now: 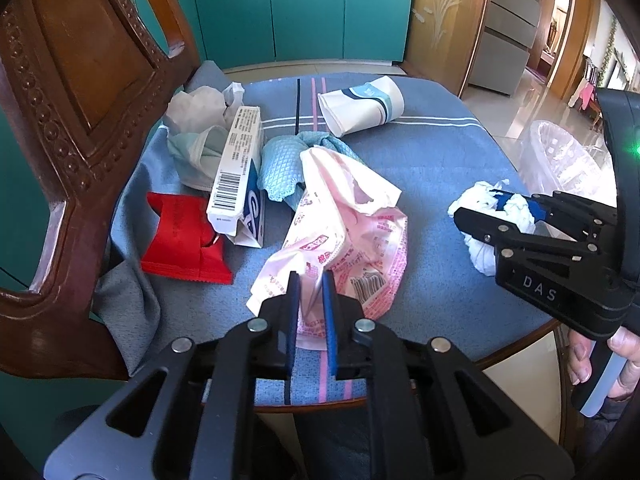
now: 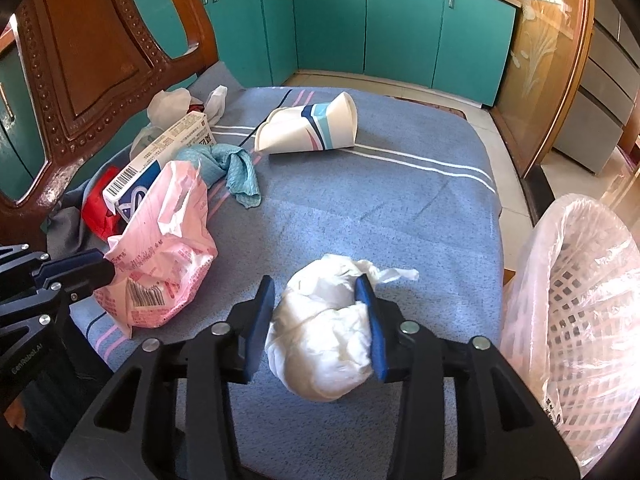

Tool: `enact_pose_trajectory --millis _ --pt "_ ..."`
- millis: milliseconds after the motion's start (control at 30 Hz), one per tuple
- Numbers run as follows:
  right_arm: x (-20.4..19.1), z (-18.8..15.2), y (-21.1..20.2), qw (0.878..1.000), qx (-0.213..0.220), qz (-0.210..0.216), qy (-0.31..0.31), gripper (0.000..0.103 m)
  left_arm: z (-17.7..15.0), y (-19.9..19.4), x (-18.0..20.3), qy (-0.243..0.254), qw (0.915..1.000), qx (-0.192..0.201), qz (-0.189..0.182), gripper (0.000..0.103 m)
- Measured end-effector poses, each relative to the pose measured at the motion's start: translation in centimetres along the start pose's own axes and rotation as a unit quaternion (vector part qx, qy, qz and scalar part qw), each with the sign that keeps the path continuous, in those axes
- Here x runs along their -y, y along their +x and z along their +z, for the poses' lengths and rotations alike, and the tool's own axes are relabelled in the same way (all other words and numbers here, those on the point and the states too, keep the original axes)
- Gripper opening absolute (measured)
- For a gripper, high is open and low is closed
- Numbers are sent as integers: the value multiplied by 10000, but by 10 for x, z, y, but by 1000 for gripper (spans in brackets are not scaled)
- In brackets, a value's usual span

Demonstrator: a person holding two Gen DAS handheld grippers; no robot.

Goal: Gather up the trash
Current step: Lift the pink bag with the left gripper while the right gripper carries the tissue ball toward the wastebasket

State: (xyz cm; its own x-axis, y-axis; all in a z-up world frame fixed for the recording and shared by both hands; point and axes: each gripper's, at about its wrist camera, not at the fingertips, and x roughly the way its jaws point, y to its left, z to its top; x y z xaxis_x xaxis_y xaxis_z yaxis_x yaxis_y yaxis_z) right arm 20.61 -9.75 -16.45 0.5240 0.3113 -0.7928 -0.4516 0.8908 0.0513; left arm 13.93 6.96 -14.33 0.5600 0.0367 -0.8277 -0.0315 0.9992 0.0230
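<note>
A crumpled pink plastic bag (image 1: 352, 216) (image 2: 168, 232) lies on the blue striped cloth (image 1: 420, 168). My left gripper (image 1: 312, 284) (image 2: 106, 266) is shut on the bag's near edge. To the right, a wad of white tissue (image 2: 324, 332) (image 1: 478, 254) rests on the cloth between the fingers of my right gripper (image 2: 318, 304) (image 1: 492, 206). Those jaws stand apart around the wad, which sits loose with a small gap at the left pad. A white slotted trash basket (image 2: 580, 312) (image 1: 560, 152) lined with clear plastic stands just off the right edge.
A tipped paper cup (image 1: 360, 108) lies at the back. A toothpaste box (image 1: 236, 168), red wrapper (image 1: 180, 240), teal rag (image 1: 280, 168), face mask (image 1: 196, 156) and white bag (image 1: 196, 104) crowd the left. A carved wooden chair back (image 1: 80, 80) rises there. A hand (image 1: 624, 360) holds the right gripper.
</note>
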Motion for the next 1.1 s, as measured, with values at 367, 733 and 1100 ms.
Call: enact_pose_trajectory --millis 367,733,1100 --pt "-6 1 6 9999 -4 -52 -128 46 -1 4 2 35 9999 12 -97 17" --pt "-5 1 -1 9997 116 -117 -154 35 -1 -5 3 62 9997 197 -88 12" --pt "-4 2 -8 9997 185 -112 -95 35 2 -19 2 -46 9991 401 -110 12"
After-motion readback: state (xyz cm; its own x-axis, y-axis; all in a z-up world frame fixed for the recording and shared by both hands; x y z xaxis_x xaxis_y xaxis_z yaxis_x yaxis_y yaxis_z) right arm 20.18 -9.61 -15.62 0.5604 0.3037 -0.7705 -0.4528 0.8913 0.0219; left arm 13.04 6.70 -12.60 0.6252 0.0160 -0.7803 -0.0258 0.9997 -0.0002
